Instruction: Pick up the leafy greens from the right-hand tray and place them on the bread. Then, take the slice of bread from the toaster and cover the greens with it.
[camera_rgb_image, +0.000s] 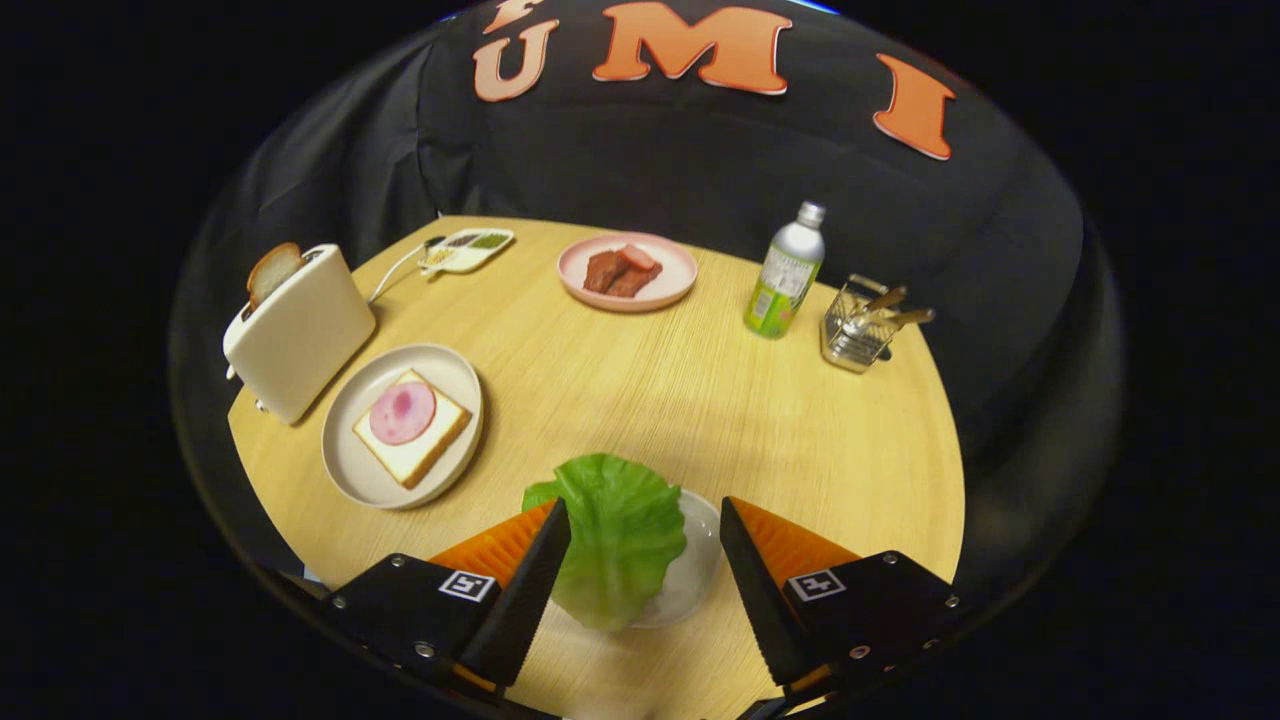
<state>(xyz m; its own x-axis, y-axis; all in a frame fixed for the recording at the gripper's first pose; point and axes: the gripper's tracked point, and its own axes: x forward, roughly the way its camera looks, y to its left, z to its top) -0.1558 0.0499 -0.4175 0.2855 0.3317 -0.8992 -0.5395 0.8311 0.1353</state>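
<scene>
Gripper (645, 520) hovering wide open, holding nothing, over the greens (615, 535) lying between its fingers on the small dish (700, 575); closing off-centre risks pinching only a leaf edge.

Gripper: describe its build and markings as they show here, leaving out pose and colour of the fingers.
The gripper has two long wedge-shaped fingers tapering to points, with finely ribbed inner faces. Each finger sits on a blocky black mount fastened with small silver screws. Each mount carries a square black-and-white marker tag on top.
</scene>
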